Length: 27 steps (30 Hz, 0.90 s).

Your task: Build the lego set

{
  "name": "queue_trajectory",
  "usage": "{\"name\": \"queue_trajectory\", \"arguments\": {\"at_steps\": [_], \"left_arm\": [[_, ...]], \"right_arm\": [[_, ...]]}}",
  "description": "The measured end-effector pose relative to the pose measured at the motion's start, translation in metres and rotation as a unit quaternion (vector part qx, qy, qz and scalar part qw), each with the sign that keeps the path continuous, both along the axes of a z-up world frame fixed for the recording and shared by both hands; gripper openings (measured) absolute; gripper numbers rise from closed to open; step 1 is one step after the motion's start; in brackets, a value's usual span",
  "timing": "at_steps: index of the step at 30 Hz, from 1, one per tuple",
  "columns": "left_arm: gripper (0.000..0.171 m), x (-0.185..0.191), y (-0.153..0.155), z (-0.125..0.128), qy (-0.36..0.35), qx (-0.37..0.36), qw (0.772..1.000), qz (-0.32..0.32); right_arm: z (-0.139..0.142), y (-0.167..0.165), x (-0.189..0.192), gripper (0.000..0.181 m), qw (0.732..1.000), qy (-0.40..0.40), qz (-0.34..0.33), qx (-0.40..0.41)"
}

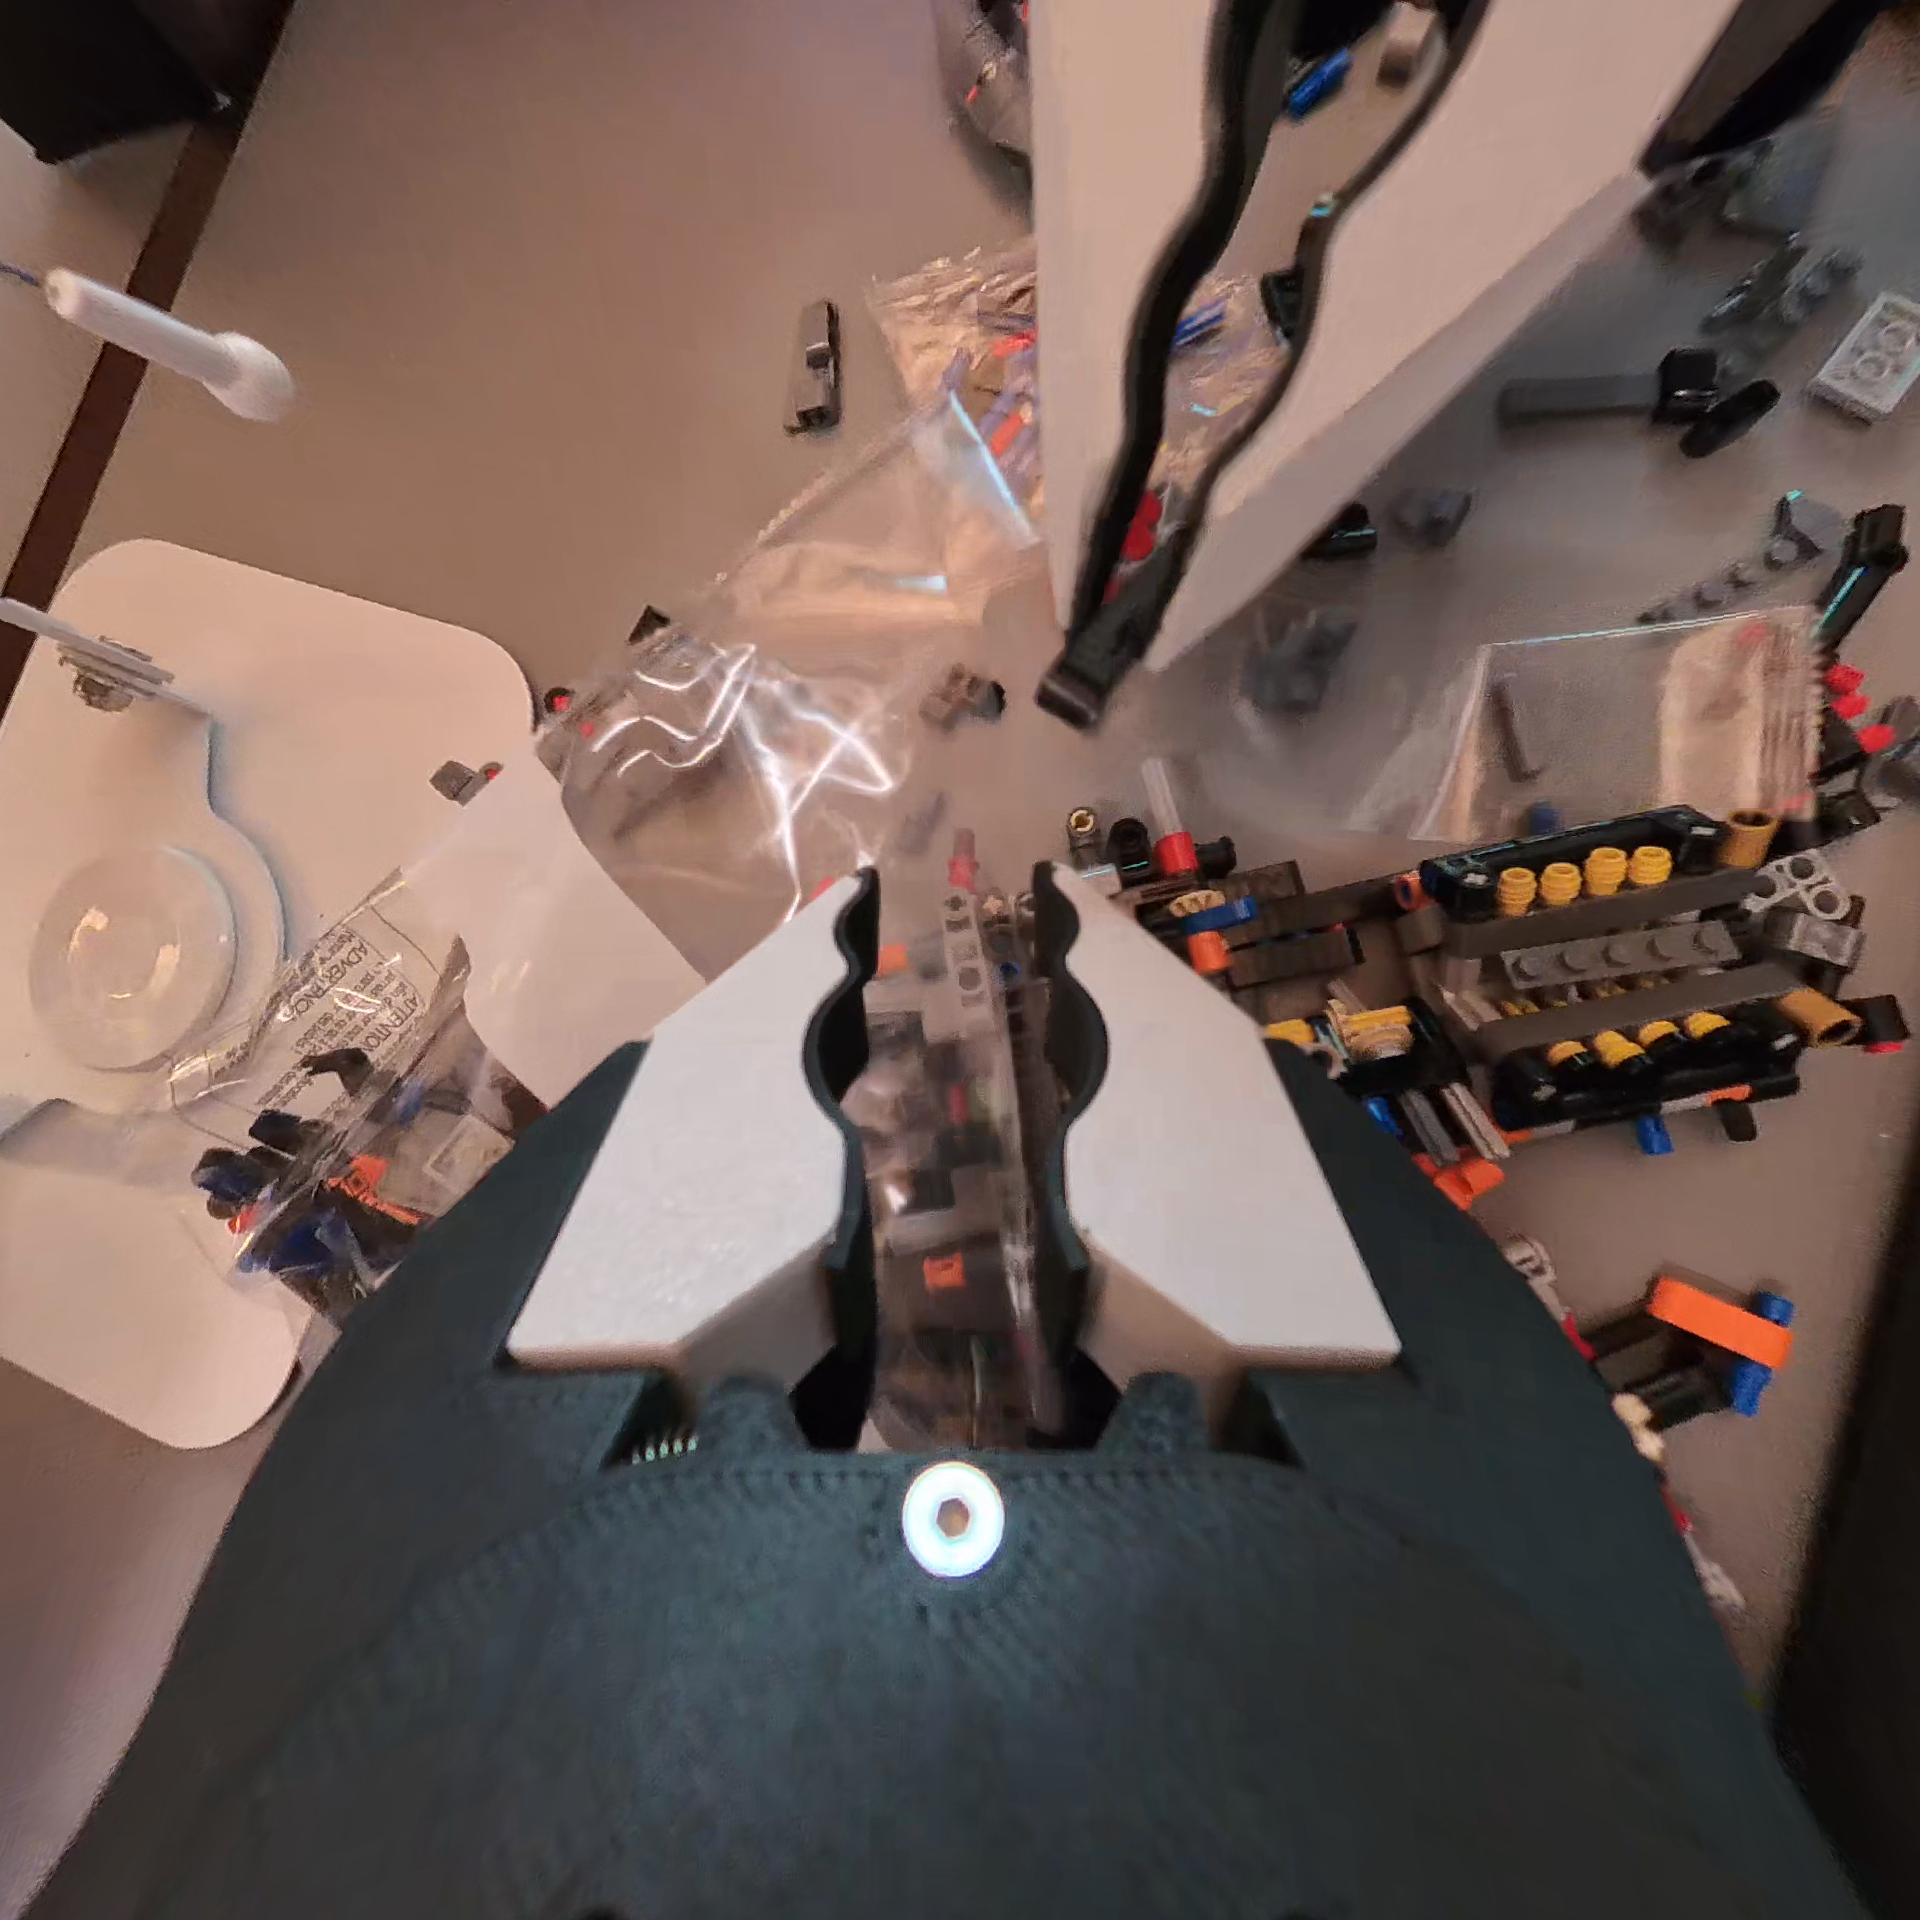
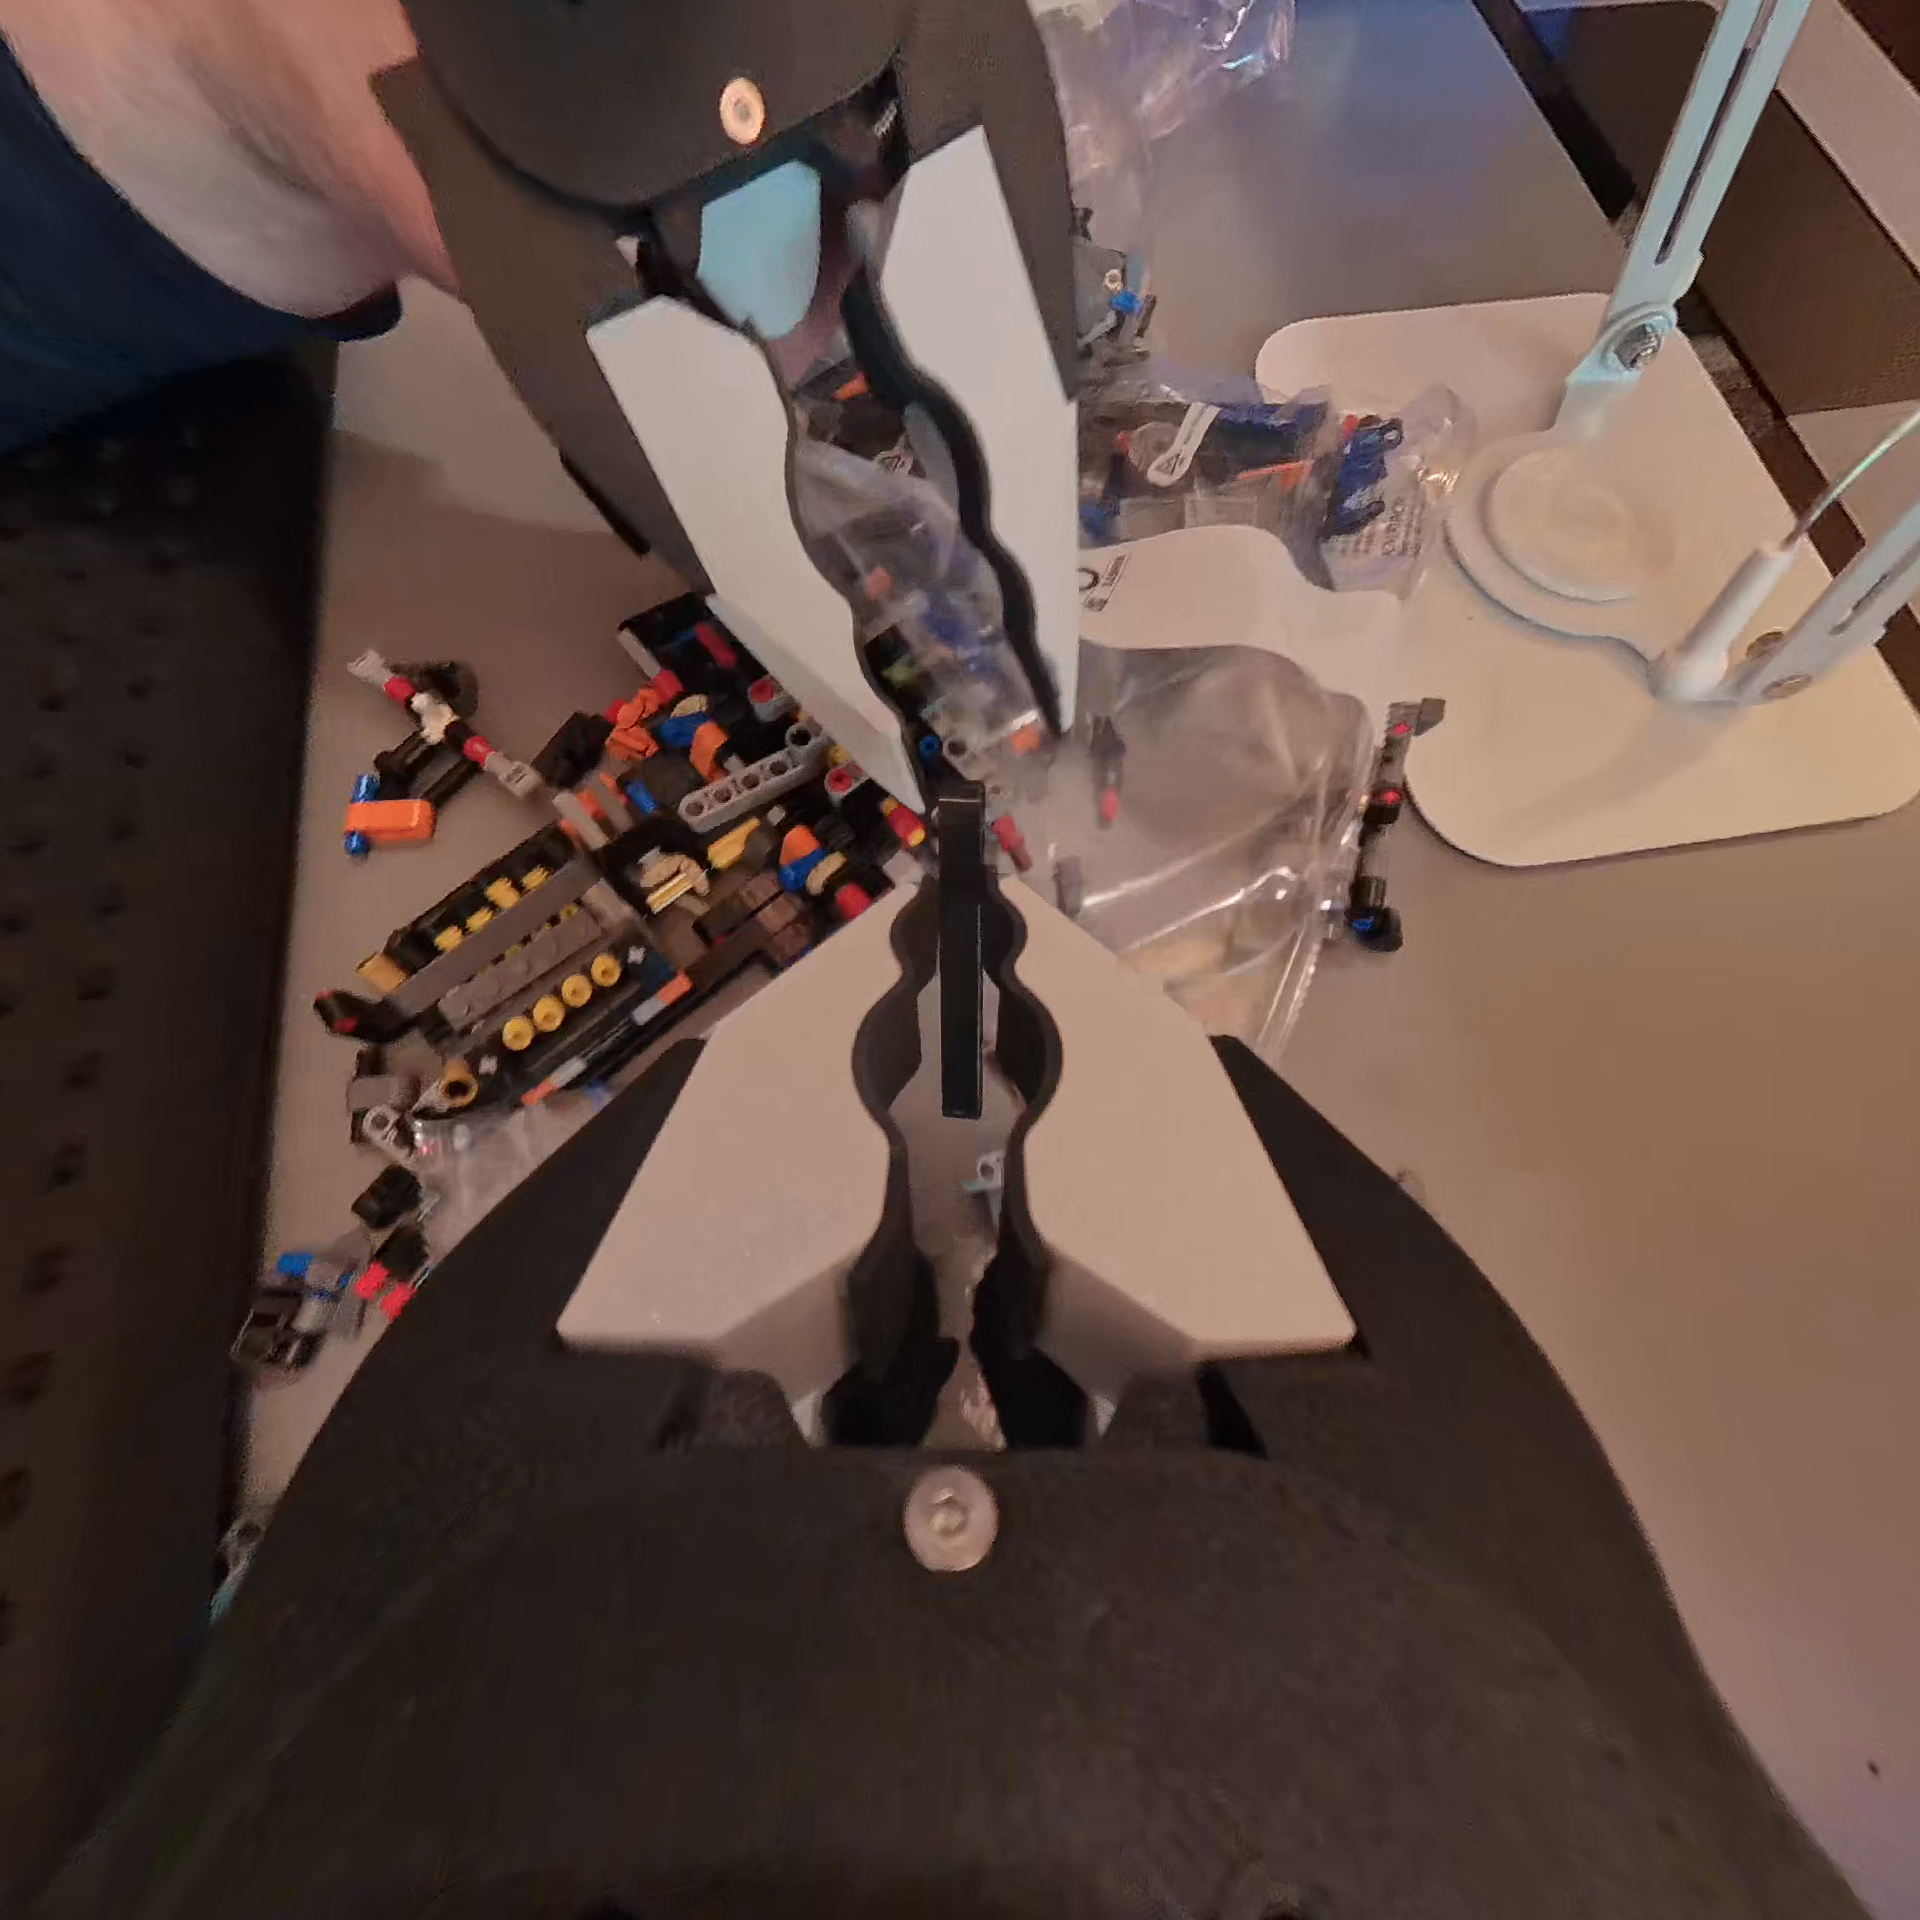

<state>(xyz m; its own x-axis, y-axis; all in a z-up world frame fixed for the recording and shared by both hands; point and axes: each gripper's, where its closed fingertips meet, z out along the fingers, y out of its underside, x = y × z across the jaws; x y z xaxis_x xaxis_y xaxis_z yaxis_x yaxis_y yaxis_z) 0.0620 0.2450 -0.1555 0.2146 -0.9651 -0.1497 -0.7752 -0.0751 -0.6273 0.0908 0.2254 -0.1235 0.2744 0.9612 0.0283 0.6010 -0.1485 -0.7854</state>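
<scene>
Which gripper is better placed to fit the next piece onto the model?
Right gripper: shut on a black bar near the model. Left gripper holds a parts bag.

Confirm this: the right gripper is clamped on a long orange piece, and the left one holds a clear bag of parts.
Not quite. The piece in the right gripper is a long black piece, not orange, as the right wrist view shows. The left gripper does hold a clear bag of parts.

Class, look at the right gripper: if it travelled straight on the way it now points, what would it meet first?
Probably the left gripper: the black beam held by the right gripper points at its fingertips, which clamp a clear bag. Depth is uncertain.
</scene>
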Motion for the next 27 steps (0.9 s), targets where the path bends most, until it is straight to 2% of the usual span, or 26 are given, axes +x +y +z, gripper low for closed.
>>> {"name": "queue_trajectory", "arguments": {"at_steps": [6,10,13,20,22,27], "left_arm": [[0.008,-0.007,0.004,0.010,-0.026,0.005,0.999,0.018],[0.008,-0.009,0.004,0.015,-0.049,-0.010,0.998,0.024],[0.003,-0.007,0.004,0.020,-0.080,-0.026,0.996,0.029],[0.000,-0.007,0.008,0.045,-0.170,-0.055,0.983,0.043],[0.000,-0.007,0.008,0.051,-0.186,-0.053,0.980,0.043],[0.000,-0.005,0.009,0.058,-0.194,-0.034,0.979,0.044]], "right_arm": [[-0.007,-0.007,-0.018,0.005,0.999,-0.018,0.029,0.002],[-0.024,0.001,-0.006,0.005,0.998,-0.064,0.006,0.016],[-0.020,0.006,-0.005,0.004,0.998,-0.051,-0.009,0.021],[-0.027,0.006,-0.006,0.004,0.996,-0.079,-0.012,0.030],[-0.022,0.007,-0.008,0.004,0.997,-0.068,-0.013,0.035],[0.010,0.014,-0.014,0.004,0.996,-0.018,-0.032,0.077]]}}
